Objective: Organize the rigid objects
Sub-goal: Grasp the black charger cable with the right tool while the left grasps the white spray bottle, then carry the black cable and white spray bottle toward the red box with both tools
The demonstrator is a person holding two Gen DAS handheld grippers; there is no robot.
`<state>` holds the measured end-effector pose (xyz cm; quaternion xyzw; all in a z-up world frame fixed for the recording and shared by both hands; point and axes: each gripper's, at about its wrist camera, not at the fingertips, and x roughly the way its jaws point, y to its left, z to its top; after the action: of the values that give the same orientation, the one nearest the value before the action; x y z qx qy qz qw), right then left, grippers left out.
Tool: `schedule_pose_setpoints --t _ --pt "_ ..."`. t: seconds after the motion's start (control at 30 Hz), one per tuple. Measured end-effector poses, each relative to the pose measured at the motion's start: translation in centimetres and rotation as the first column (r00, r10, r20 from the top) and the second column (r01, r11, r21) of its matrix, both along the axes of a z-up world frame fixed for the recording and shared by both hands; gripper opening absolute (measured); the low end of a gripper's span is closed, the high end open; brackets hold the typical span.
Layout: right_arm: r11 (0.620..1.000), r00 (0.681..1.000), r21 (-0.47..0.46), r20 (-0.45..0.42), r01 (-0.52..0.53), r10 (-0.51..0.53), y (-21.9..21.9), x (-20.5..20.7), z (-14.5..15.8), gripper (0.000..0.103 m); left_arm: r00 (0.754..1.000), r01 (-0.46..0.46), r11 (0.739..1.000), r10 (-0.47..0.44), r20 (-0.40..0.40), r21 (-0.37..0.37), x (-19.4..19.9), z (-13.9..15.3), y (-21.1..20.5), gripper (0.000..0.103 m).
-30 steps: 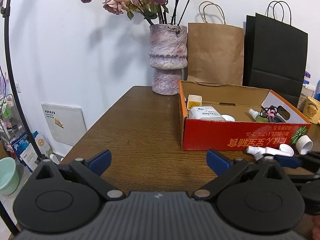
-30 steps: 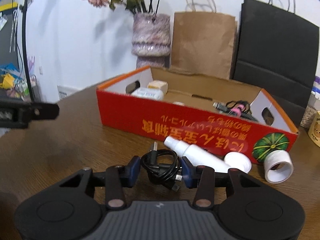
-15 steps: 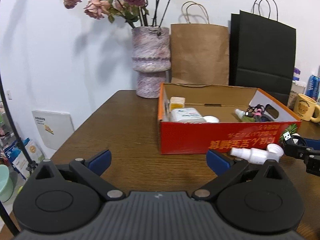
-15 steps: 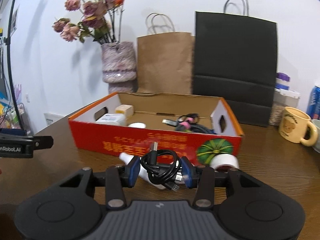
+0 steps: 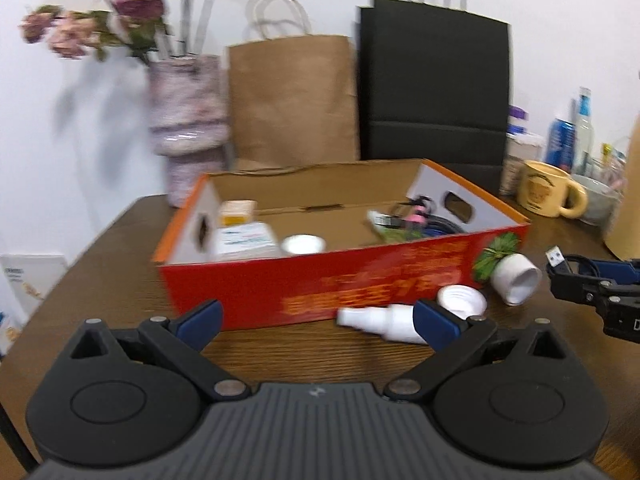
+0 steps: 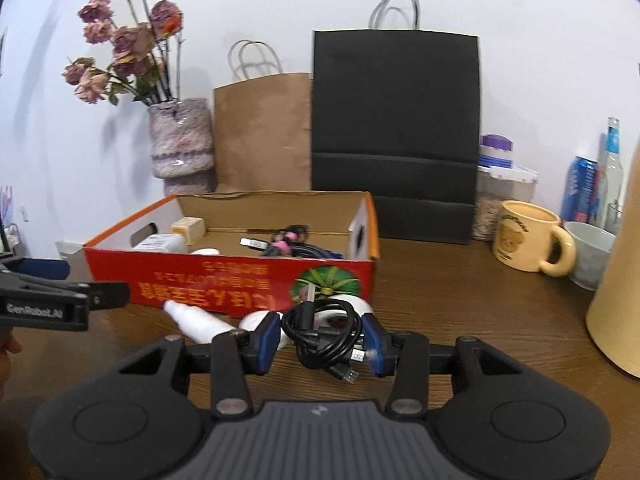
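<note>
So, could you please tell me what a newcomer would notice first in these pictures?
Probably the red cardboard box mid-table, part-filled with small items. Next, the coiled black USB cable clamped in the right gripper before it, and the white spray bottle lying by the box's front wall.

"GenRobot.AI" is printed on the left tool (image 6: 60,280).

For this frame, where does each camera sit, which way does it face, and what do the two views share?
Left wrist: on the left gripper, looking along its open, empty fingers at the red box and the white spray bottle; the right gripper enters at the right edge.
Right wrist: on the right gripper, shut on a coiled black cable, facing the box's right end; the left gripper enters at the left edge.
Shared: box, bottle, vase, paper bags, yellow mug.
</note>
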<state>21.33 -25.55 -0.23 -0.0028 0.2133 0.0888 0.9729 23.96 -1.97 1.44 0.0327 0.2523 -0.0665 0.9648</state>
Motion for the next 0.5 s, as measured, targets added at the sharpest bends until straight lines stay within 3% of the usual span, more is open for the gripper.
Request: schedule_pose_setpoints --t 0.17,0.5 --pt "0.999 0.999 0.017 -0.002 0.036 -0.036 -1.6 0.5 -0.3 0.043 0.996 0.088 0.996 -0.087 -0.029 0.01 1.5 -1.4 -2.2 0.103" --pt "0.997 0.998 0.029 -0.006 0.069 -0.069 -2.6 1.5 -1.0 0.043 0.983 0.173 0.985 -0.172 -0.063 0.012 3.5 -2.5 -3.9 0.103"
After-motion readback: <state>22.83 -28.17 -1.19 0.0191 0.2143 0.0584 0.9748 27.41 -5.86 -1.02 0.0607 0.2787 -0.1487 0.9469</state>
